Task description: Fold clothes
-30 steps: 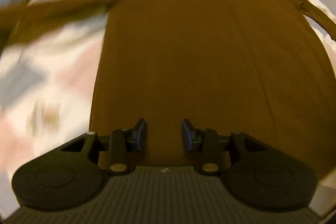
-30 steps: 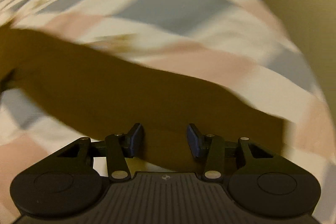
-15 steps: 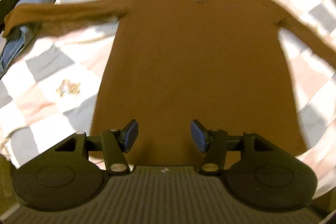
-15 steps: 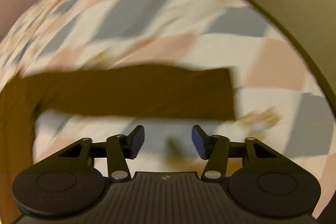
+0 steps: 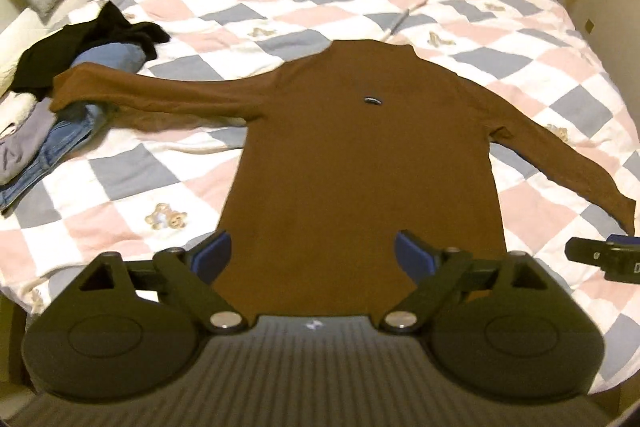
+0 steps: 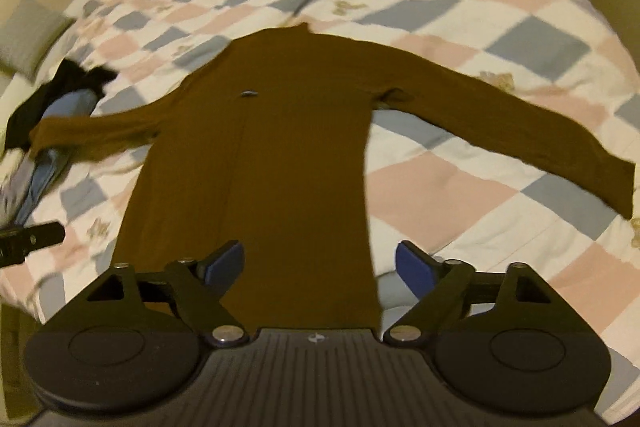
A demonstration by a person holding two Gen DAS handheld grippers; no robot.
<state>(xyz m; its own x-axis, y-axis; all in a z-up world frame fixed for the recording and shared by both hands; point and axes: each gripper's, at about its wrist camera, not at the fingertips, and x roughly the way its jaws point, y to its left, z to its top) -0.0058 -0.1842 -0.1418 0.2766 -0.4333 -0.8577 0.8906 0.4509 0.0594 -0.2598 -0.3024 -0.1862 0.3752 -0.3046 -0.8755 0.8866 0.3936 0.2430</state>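
Brown sweater (image 5: 360, 163): flat on the quilt (image 5: 280, 7), sleeves out.
Left hand-held gripper (image 5: 312, 253): spread, over its hem.
Right hand-held gripper (image 6: 320, 261): spread, empty, over the hem.

Left tongs (image 5: 312, 251) and right tongs (image 6: 320, 261), both spread wide, empty.

both grippers' fingers (image 5: 416, 259) spread wider, pulled back.
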